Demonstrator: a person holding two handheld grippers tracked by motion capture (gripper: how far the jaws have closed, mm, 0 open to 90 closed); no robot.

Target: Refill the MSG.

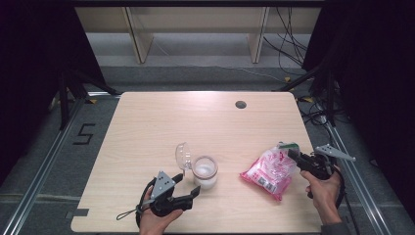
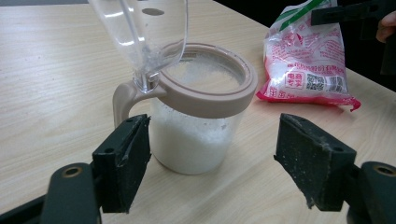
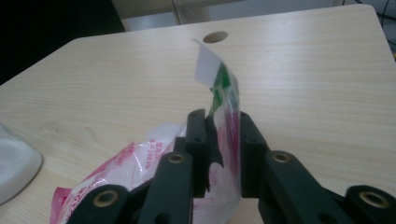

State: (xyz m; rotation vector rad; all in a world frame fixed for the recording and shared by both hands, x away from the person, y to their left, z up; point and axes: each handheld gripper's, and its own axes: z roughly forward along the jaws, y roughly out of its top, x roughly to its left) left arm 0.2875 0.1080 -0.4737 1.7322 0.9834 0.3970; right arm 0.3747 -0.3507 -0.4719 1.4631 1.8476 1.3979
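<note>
High view shows a light wooden table [image 1: 147, 122] with a round cable hole [image 1: 240, 104], standing on grey floor with metal rails; behind it are shelf legs and loose cables. The jar [image 1: 204, 172] of white grains stands near the front middle, its clear lid [image 1: 183, 155] tipped up. The left gripper [image 1: 187, 188] is released, its jaws wide on both sides of the jar without touching. The pink bag [image 1: 270, 170] lies at the right. The right gripper [image 1: 293, 153] has the bag's top edge between its jaws, which are slightly parted; if the pads press I cannot tell. The bag's print is too small to read.
</note>
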